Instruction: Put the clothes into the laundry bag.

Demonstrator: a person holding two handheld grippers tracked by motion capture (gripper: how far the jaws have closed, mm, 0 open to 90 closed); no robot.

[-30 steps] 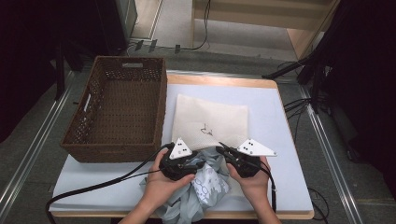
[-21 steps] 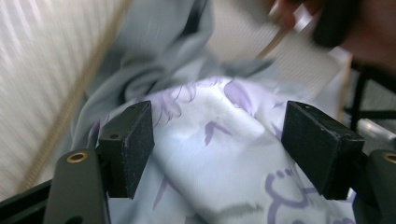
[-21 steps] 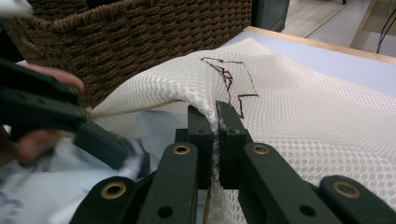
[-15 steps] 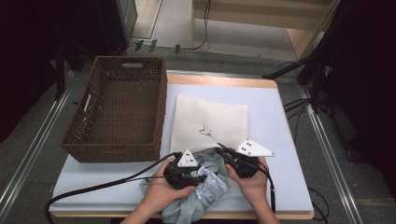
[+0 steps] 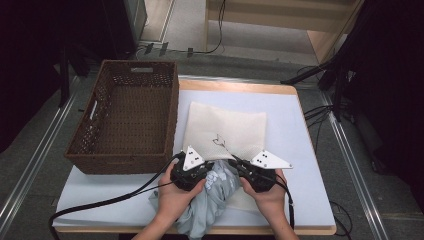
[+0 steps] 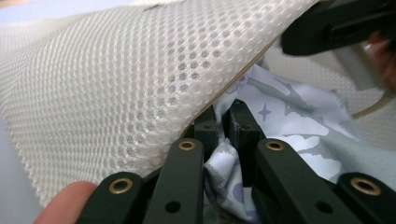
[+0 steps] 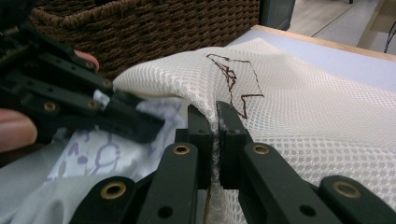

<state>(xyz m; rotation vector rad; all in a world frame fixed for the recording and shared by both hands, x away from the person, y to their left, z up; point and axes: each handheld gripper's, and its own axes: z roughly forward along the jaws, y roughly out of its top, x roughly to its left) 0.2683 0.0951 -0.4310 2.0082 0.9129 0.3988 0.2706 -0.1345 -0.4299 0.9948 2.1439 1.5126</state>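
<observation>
We note the left gripper (image 6: 223, 122) just closing onto the limp, light printed garment (image 6: 299, 116), while the right gripper (image 7: 214, 122) pinches the soft mesh bag (image 7: 299, 126) by its rim, the best hold.

Looked like a lab or recording room: a lone table (image 5: 300, 130) with a pale blue top on a grey floor (image 5: 30, 165), metal floor rails (image 5: 350, 165), loose cables (image 5: 320, 112), dark stands (image 5: 340, 75) around.

Right gripper (image 7: 215, 119) — fingers on mesh bag (image 7: 299, 135)

White mesh bag (image 5: 225, 129) flat on table, near edge lifted; pale printed garment (image 5: 212, 200) bunched at its mouth.
</observation>
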